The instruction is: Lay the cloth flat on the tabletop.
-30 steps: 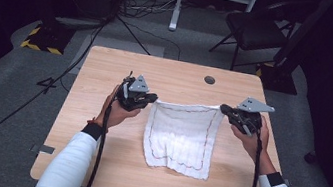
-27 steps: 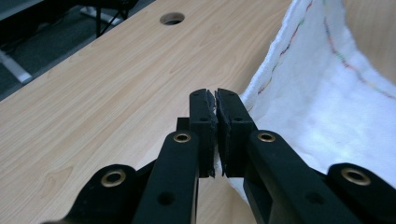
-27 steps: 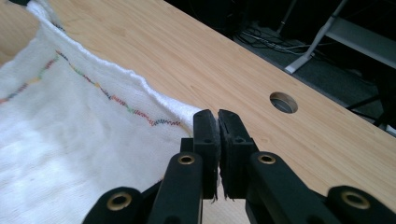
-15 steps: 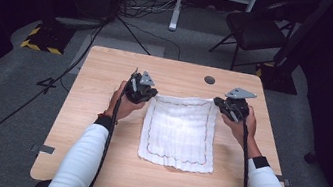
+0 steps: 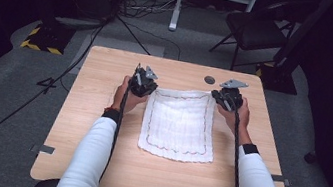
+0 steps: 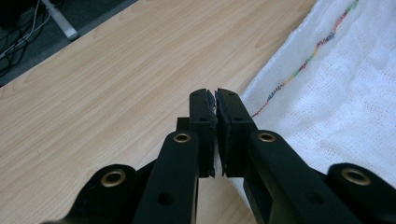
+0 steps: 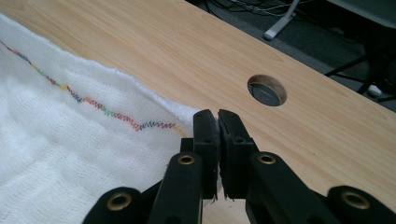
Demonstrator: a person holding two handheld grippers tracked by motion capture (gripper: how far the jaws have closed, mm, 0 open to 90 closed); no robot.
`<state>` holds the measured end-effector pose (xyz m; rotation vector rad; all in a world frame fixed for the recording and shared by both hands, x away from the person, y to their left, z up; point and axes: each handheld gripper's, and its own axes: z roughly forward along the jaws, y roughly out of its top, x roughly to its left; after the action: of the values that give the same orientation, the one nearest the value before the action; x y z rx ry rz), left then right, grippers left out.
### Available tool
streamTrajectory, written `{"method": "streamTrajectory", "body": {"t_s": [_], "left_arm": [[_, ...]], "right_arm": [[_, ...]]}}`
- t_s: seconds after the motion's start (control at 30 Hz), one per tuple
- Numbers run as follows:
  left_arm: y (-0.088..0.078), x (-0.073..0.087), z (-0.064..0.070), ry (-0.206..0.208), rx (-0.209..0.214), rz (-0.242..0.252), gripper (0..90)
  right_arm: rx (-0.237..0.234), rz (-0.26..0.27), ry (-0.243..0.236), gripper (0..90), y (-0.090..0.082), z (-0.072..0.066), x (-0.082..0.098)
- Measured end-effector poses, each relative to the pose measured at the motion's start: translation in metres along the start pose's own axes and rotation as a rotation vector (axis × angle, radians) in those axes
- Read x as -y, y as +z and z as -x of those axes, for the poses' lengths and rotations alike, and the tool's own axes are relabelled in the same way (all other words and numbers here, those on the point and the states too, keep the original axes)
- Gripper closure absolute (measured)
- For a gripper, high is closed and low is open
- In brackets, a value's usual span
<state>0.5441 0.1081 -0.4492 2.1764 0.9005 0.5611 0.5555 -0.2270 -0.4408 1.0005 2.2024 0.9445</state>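
Observation:
A white cloth (image 5: 179,123) with a multicoloured stitched border lies spread flat on the wooden table (image 5: 92,132). My left gripper (image 5: 143,82) is at the cloth's far left corner, low over the table, and is shut on that corner. The left gripper view has the left gripper (image 6: 215,100) with jaws pressed together on a thin bit of cloth (image 6: 336,93). My right gripper (image 5: 227,99) is shut on the far right corner. In the right gripper view, the right gripper (image 7: 218,121) pinches the cloth (image 7: 60,149) at its edge.
A round cable hole (image 5: 209,80) (image 7: 266,89) sits in the table just beyond the right gripper. Past the table, on the floor, stand a dark chair (image 5: 258,29), a white stand leg (image 5: 176,4) and cables. Bare wood lies left, right and in front of the cloth.
Both hands have moved away from the person and down, carrying the cloth's far corners. The cloth, which hung and sagged between the grippers, now lies stretched flat on the table.

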Motion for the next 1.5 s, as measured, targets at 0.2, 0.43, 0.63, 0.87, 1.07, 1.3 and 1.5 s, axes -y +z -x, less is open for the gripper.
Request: {"method": "streamTrajectory", "body": {"t_s": [0.2,0.43,0.63,0.87,1.07,1.3,1.5], "left_arm": [[0.009,-0.004,0.003,-0.008,-0.017,-0.014,83.8],[0.008,0.0,0.005,-0.008,-0.022,-0.03,63.8],[-0.004,0.012,0.016,0.013,-0.014,-0.031,35.6],[-0.032,0.037,0.037,0.077,0.076,-0.052,23.6],[-0.049,0.055,0.058,0.117,0.133,-0.061,21.7],[-0.058,0.073,0.076,0.143,0.193,-0.098,23.2],[-0.069,0.089,0.082,0.122,0.26,-0.1,28.3]], "right_arm": [[0.014,-0.012,0.017,84.7,0.007,0.003,0.002],[0.025,-0.034,0.014,66.5,0.007,0.001,0.004],[-0.039,-0.047,-0.021,56.2,-0.009,-0.01,0.015],[-0.145,-0.056,-0.055,47.5,-0.034,-0.031,0.04],[-0.194,-0.079,-0.104,43.3,-0.056,-0.045,0.063],[-0.243,-0.094,-0.119,39.9,-0.074,-0.057,0.084],[-0.279,-0.139,-0.169,39.0,-0.085,-0.074,0.101]]}}
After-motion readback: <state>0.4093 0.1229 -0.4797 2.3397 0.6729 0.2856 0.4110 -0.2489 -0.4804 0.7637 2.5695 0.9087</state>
